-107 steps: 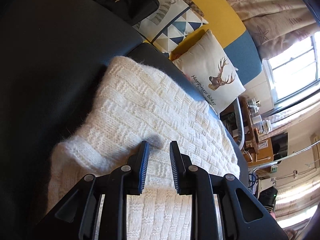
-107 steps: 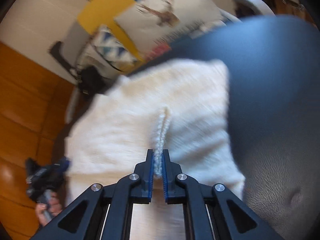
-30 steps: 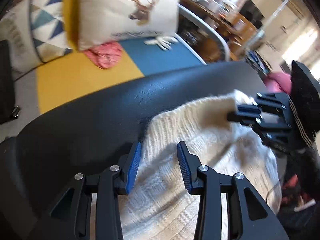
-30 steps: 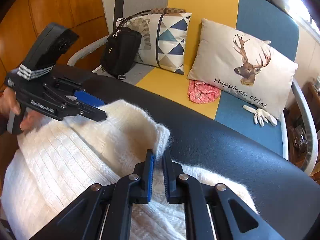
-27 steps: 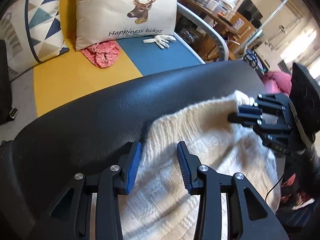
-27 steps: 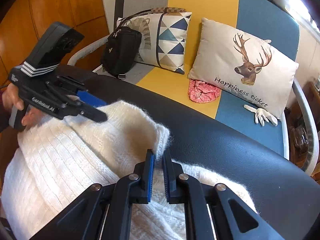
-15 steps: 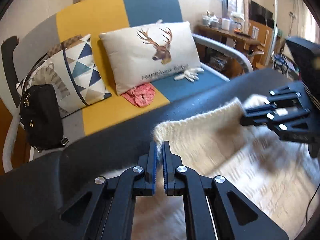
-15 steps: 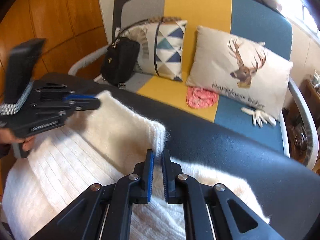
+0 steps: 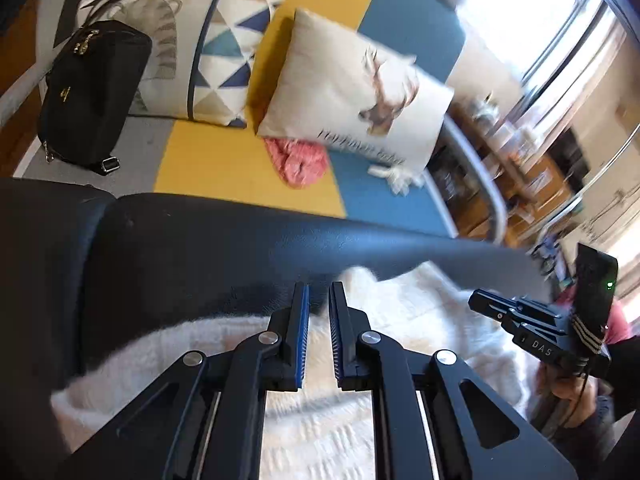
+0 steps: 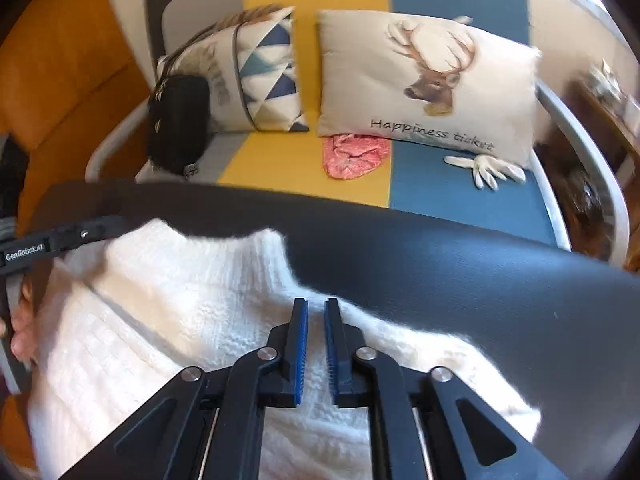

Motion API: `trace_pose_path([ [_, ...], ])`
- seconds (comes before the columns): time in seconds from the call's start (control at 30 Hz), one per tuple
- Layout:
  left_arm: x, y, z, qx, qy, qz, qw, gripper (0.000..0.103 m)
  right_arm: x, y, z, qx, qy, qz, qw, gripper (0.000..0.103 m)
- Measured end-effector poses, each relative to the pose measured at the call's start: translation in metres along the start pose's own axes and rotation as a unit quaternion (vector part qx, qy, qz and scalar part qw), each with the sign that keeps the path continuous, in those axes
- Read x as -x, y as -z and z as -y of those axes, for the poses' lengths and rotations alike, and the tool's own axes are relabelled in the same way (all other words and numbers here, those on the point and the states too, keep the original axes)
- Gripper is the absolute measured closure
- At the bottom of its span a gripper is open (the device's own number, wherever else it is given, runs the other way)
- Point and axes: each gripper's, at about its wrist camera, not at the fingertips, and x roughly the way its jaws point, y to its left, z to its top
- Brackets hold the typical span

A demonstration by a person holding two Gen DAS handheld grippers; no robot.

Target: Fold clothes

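A white knit sweater (image 9: 404, 320) (image 10: 180, 300) lies folded on a black padded surface (image 9: 200, 248) (image 10: 440, 260). My left gripper (image 9: 318, 292) hovers over the sweater's far edge. Its jaws are opening a narrow slit and no cloth is pinched between them. My right gripper (image 10: 315, 306) sits over the sweater's far right edge. Its jaws are also opening slightly, and the knit lies flat beneath them. Each gripper shows in the other's view, the right gripper (image 9: 476, 304) at right and the left gripper (image 10: 116, 226) at left.
Behind the black surface stands a sofa (image 10: 280, 160) in grey, yellow and blue. On it are a deer cushion (image 10: 428, 80), a triangle-pattern cushion (image 10: 260, 76), a black bag (image 10: 178, 120), a pink cloth (image 10: 354, 154) and a white glove (image 10: 486, 168). A person's hand (image 9: 564, 384) grips the right tool.
The left gripper shut on the sweater's edge and lifted it alongside the right gripper. Now both have parted slightly and the edge lies down flat on the surface.
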Motion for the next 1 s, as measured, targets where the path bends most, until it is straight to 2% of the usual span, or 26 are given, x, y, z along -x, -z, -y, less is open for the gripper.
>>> trace_pose_path([
  [0.07, 0.004, 0.008, 0.007, -0.022, 0.031, -0.022, 0.9990, 0.092, 0.012, 0.001, -0.003, -0.001, -0.029, 0.011, 1.000, 0.093],
  [0.17, -0.022, 0.017, 0.018, -0.052, 0.001, -0.080, 0.9954, 0.092, 0.005, 0.001, -0.018, 0.009, -0.088, -0.013, 0.996, 0.093],
  [0.2, -0.032, 0.018, 0.017, -0.047, -0.017, -0.088, 0.9949, 0.092, -0.005, 0.001, -0.025, 0.018, -0.090, -0.030, 0.995, 0.092],
  [0.23, -0.041, 0.018, 0.015, -0.041, -0.033, -0.095, 0.9941, 0.092, -0.016, 0.001, -0.029, 0.024, -0.075, -0.047, 0.996, 0.092],
  [0.3, -0.042, 0.013, 0.005, 0.015, -0.025, -0.078, 0.9965, 0.092, -0.040, 0.002, -0.029, 0.027, -0.009, -0.076, 0.997, 0.093],
  [0.33, -0.039, 0.012, -0.001, 0.042, -0.021, -0.076, 0.9960, 0.092, -0.043, 0.002, -0.025, 0.017, 0.001, -0.077, 0.997, 0.095],
  [0.4, -0.031, 0.015, -0.004, 0.065, -0.004, -0.067, 0.9956, 0.092, -0.037, 0.001, -0.017, -0.016, -0.016, -0.065, 0.998, 0.093],
  [0.47, -0.015, 0.019, -0.001, 0.048, 0.005, -0.041, 0.9980, 0.092, -0.022, 0.001, -0.016, -0.011, -0.023, -0.039, 0.999, 0.091],
  [0.53, -0.011, 0.020, 0.000, 0.045, 0.033, -0.045, 0.9975, 0.090, -0.010, 0.001, -0.014, -0.006, -0.022, -0.029, 0.999, 0.092],
  [0.63, -0.028, 0.021, 0.001, 0.033, -0.029, -0.073, 0.9964, 0.087, -0.005, 0.008, 0.013, -0.054, 0.014, -0.037, 0.998, 0.091],
  [0.7, -0.031, 0.017, -0.009, 0.068, -0.015, -0.074, 0.9948, 0.090, -0.014, 0.015, 0.032, -0.080, 0.050, -0.061, 0.994, 0.091],
  [0.73, -0.032, 0.015, -0.014, 0.087, -0.009, -0.075, 0.9934, 0.090, -0.013, 0.017, 0.040, -0.096, 0.046, -0.060, 0.993, 0.094],
  [0.77, -0.026, 0.017, -0.018, 0.110, 0.000, -0.071, 0.9914, 0.090, -0.006, 0.019, 0.048, -0.116, 0.034, -0.051, 0.991, 0.093],
  [0.83, -0.002, 0.022, -0.018, 0.100, -0.003, -0.040, 0.9942, 0.089, 0.014, 0.021, 0.053, -0.125, 0.040, -0.031, 0.991, 0.088],
  [0.9, 0.019, 0.034, -0.022, 0.097, -0.009, -0.017, 0.9951, 0.087, 0.031, 0.025, 0.055, -0.126, 0.026, -0.017, 0.992, 0.088],
  [1.0, 0.041, 0.052, -0.041, 0.111, -0.045, -0.001, 0.9928, 0.086, 0.038, 0.030, 0.057, -0.122, 0.034, -0.012, 0.992, 0.081],
])
